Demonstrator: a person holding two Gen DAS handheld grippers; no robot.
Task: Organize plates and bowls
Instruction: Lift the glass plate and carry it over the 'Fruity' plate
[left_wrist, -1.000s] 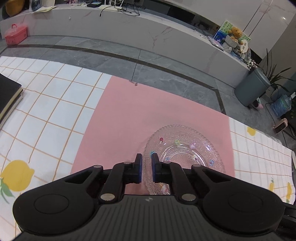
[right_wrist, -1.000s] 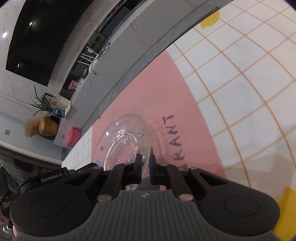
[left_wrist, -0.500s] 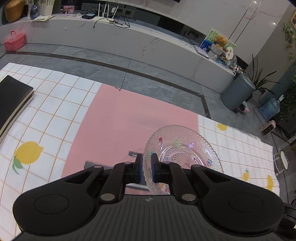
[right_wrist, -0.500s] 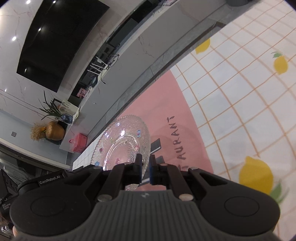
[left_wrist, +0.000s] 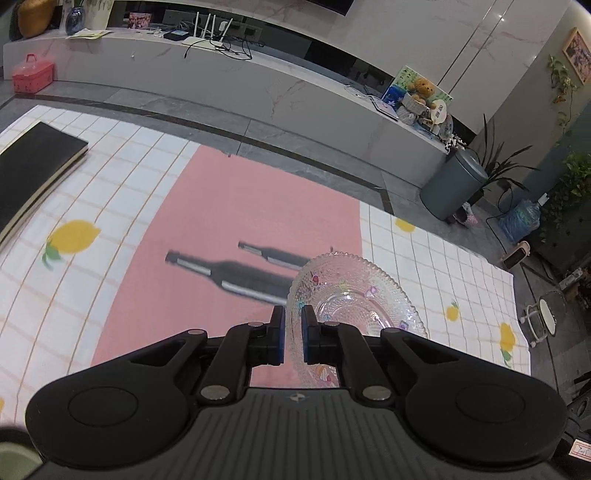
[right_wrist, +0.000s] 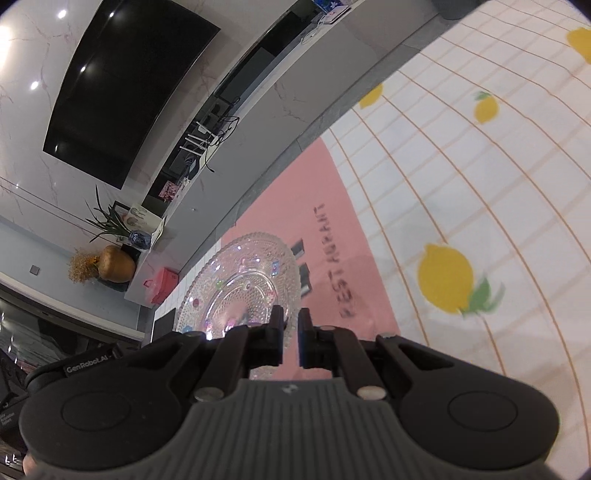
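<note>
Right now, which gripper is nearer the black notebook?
Left. The left gripper grips the glass plate rim on the side toward the black notebook; the right gripper grips the opposite rim.

I see one glass plate (left_wrist: 354, 295). It is clear, round and covered in tiny bumps, with a wavy, beaded edge. Little colored pictures dot it, pink, blue, green and purple. It has a flat round middle and a wide sloping rim. The plate is up in the air above the pink mat (left_wrist: 229, 206), tilted, not lying flat. My left gripper (left_wrist: 293, 325) pinches one edge of it. My right gripper (right_wrist: 290, 325) pinches the edge on the other side of the glass plate (right_wrist: 243, 280).
</note>
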